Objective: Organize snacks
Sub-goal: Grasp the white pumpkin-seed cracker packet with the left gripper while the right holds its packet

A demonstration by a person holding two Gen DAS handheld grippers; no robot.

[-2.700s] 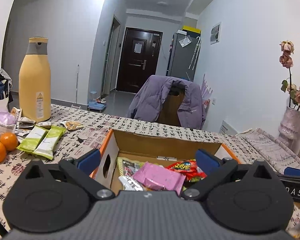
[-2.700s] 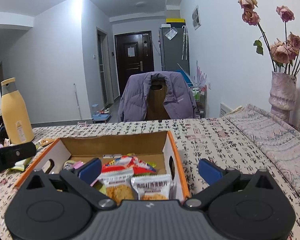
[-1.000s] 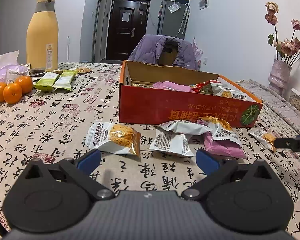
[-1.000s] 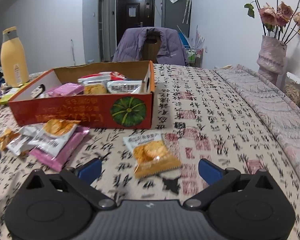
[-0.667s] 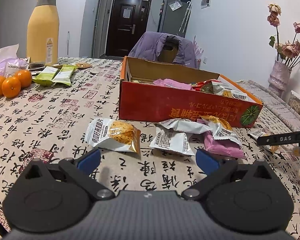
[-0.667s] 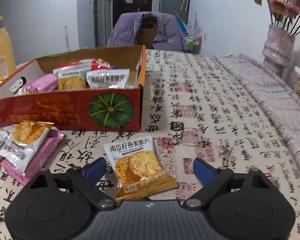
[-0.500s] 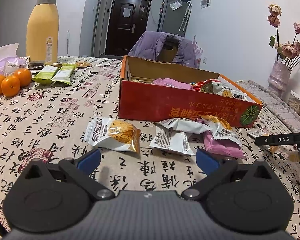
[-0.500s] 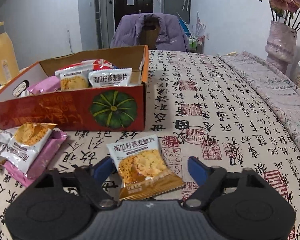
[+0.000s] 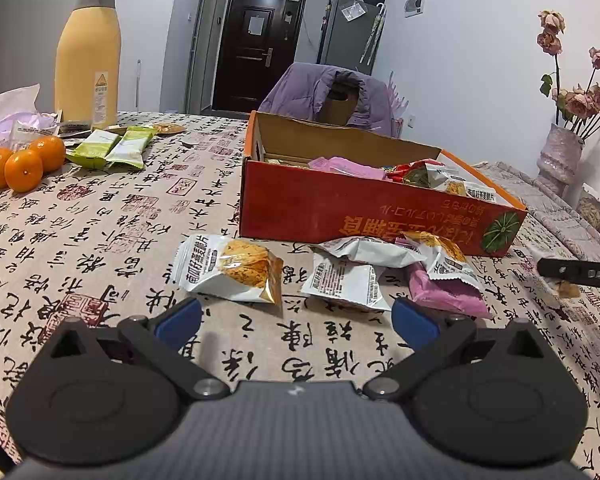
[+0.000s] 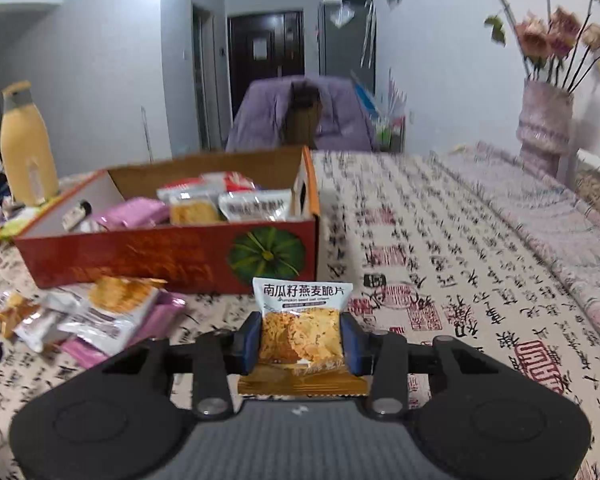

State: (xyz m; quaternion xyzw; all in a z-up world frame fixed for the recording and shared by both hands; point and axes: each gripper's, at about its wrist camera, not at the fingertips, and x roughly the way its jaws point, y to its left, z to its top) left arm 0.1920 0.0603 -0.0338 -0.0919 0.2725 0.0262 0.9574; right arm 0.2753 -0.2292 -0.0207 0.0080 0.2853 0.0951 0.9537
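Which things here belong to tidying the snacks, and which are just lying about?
Job:
- cracker packet, right tongs closing on it
- red box
- loose snack packets
- left tongs, open

Lying about:
- oranges
- yellow bottle
- flower vase

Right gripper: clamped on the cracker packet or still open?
Closing on it: right gripper has both blue pads against the sides of the cracker packet, the packet tilted up between them.
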